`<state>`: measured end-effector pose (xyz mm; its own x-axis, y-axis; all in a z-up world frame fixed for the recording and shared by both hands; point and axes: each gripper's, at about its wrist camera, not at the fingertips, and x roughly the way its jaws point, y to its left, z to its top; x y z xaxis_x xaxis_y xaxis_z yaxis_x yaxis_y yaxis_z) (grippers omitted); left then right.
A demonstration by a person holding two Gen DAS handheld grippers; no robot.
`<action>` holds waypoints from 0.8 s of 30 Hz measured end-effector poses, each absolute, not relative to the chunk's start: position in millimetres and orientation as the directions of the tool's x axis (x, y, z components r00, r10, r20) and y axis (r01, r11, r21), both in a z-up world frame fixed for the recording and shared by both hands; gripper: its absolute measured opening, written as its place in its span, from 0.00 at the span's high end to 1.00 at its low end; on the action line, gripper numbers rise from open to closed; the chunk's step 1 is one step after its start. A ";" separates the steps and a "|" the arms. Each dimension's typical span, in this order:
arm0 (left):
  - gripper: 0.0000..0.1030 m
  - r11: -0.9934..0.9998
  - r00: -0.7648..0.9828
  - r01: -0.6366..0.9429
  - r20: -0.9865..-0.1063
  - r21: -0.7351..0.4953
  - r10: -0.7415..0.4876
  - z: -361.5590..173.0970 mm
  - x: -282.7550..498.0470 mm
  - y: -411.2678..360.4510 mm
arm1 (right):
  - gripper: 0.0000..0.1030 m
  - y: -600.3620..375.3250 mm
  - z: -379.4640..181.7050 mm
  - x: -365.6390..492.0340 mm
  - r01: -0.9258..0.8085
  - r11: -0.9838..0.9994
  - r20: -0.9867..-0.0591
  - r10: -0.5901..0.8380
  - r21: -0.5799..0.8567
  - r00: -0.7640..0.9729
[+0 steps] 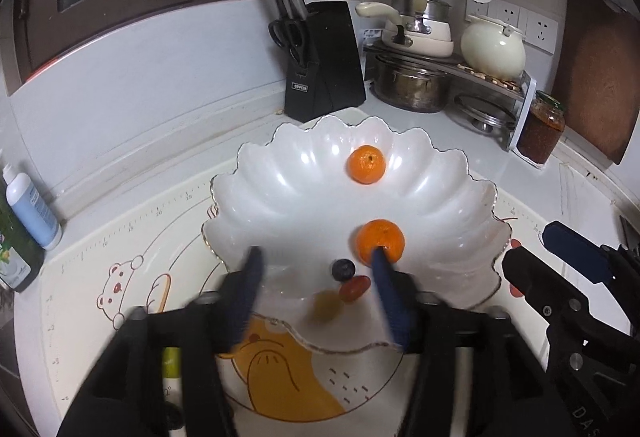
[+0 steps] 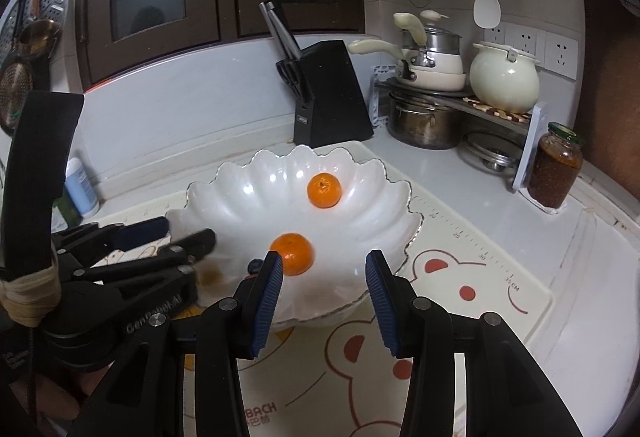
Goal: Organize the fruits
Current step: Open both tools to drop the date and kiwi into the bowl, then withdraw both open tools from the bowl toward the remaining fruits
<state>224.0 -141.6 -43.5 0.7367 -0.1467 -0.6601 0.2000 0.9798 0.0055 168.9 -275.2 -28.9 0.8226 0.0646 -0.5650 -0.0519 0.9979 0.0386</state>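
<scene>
A white scalloped bowl point(image 1: 296, 157) stands on the printed mat. It holds two mandarins, one at the far side point(image 1: 366, 163) and one nearer point(image 1: 380, 240), plus a blueberry point(image 1: 343, 270), a cherry tomato point(image 1: 354, 287) and a blurred green grape point(image 1: 326, 305). My left gripper point(image 1: 316, 257) is open over the bowl's near rim, its fingers either side of the small fruits and nothing between them held. My right gripper point(image 2: 324, 263) is open and empty at the bowl's near right edge point(image 2: 400, 237). The nearer mandarin point(image 2: 293, 253) lies just beyond its left finger point(image 2: 272, 277).
A black knife block point(image 1: 322, 59) stands behind the bowl. Pots and a cream kettle point(image 1: 493, 51) sit on a rack at the back right, with a sauce jar point(image 1: 541, 127) beside it. A blue-white bottle point(image 1: 30, 207) stands at the left. A wooden board point(image 1: 596, 69) leans at the right wall.
</scene>
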 end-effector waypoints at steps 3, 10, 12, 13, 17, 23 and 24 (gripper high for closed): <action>0.37 0.980 0.738 0.199 -0.659 0.011 -0.143 -44.9 225.3 -141.9 | 0.57 -277.4 -29.9 170.9 -0.047 0.998 -0.566 0.061 0.040 0.822; 0.22 0.984 0.745 0.180 -0.655 0.016 -0.125 -44.1 222.8 -134.9 | 0.54 -275.9 -31.4 171.3 -0.044 0.998 -0.567 0.060 0.042 0.822; 0.17 0.985 0.751 0.173 -0.650 0.019 -0.119 -42.4 220.8 -132.2 | 0.52 -274.1 -30.3 170.4 -0.048 0.998 -0.563 0.063 0.040 0.824; 0.16 0.986 0.755 0.167 -0.645 0.021 -0.114 -41.1 218.9 -130.1 | 0.52 -272.7 -29.6 169.7 -0.050 0.998 -0.561 0.064 0.039 0.825; 0.13 0.988 0.761 0.155 -0.640 0.018 -0.108 -37.5 214.6 -123.0 | 0.52 -266.7 -26.2 168.3 -0.059 0.998 -0.556 0.069 0.036 0.828; 0.12 0.991 0.769 0.135 -0.633 0.028 -0.087 -32.3 204.9 -109.2 | 0.52 -253.5 -20.3 162.5 -0.079 0.996 -0.545 0.086 0.036 0.834; 0.12 0.991 0.771 0.130 -0.632 0.030 -0.082 -31.6 203.2 -106.2 | 0.52 -250.6 -19.7 161.5 -0.083 0.996 -0.543 0.089 0.035 0.835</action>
<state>203.2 -106.2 -31.6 0.7706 -0.0815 -0.6321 0.1296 0.9911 0.0302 161.5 -250.6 -19.7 0.8347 0.0891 -0.5434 -0.0834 0.9959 0.0353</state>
